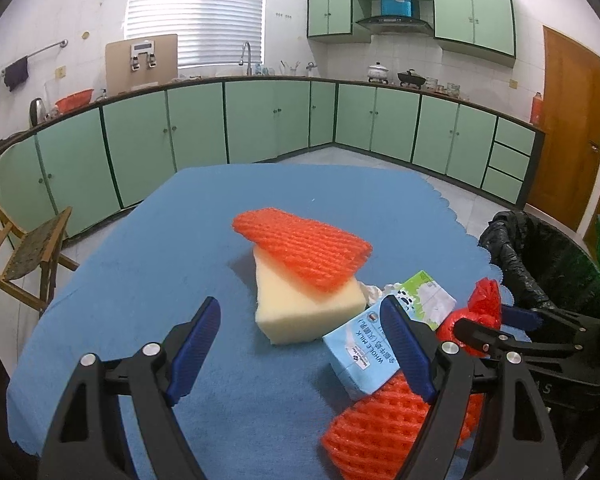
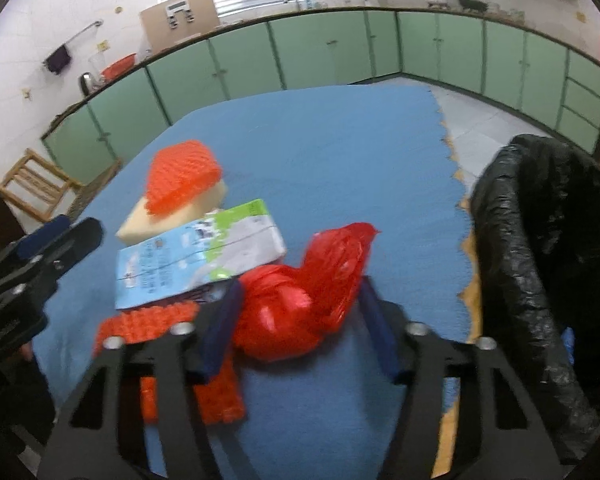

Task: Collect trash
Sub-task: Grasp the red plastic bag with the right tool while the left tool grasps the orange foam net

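On the blue cloth (image 1: 148,264) lie a cream foam block (image 1: 308,308) with an orange foam net (image 1: 304,248) on top, a blue and green milk carton (image 1: 380,340), a second orange net (image 1: 384,428) and a red plastic bag (image 2: 300,288). My left gripper (image 1: 304,344) is open above the cloth, its right finger (image 1: 406,348) over the carton. My right gripper (image 2: 300,320) is open with its fingers on either side of the red bag, and it also shows in the left wrist view (image 1: 496,324). The left gripper shows at the left of the right wrist view (image 2: 56,240).
A bin lined with a black bag (image 2: 540,248) stands at the table's right edge, also in the left wrist view (image 1: 540,256). A wooden chair (image 1: 24,256) stands left of the table. Green kitchen cabinets (image 1: 260,120) line the far walls.
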The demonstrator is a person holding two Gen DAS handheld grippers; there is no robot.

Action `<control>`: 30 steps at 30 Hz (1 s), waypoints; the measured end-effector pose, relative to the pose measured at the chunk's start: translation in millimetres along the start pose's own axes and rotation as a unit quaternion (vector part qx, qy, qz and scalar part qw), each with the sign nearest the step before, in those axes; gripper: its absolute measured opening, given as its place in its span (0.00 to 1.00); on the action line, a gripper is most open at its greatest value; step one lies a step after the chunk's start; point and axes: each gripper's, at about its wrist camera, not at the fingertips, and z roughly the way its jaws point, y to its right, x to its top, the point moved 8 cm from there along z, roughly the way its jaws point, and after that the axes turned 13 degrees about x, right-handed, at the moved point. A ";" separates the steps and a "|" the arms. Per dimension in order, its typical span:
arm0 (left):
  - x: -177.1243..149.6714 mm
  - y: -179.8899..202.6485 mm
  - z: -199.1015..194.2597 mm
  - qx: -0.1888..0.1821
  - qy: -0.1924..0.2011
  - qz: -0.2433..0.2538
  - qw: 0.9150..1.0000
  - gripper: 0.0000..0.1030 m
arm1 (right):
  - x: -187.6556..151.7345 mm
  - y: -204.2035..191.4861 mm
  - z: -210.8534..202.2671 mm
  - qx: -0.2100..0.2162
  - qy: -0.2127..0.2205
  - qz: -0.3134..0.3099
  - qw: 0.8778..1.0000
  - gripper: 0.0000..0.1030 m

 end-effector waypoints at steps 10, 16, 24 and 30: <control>-3.9 4.7 -14.1 -0.009 -0.001 -0.004 1.000 0.78 | 6.3 -5.3 -17.8 0.013 0.018 -0.005 1.000 0.24; -14.1 17.2 -29.3 -0.020 -0.007 -0.001 1.000 0.78 | 8.7 -11.0 -29.1 0.018 0.027 -0.018 0.999 0.12; -43.9 23.6 -34.0 -0.019 -0.049 -0.007 0.999 0.78 | 7.5 -14.4 -41.4 0.022 0.042 -0.027 0.999 0.10; -58.2 20.3 -25.3 -0.021 -0.081 -0.020 0.996 0.78 | 6.3 -13.5 -41.4 0.017 0.045 -0.024 0.999 0.10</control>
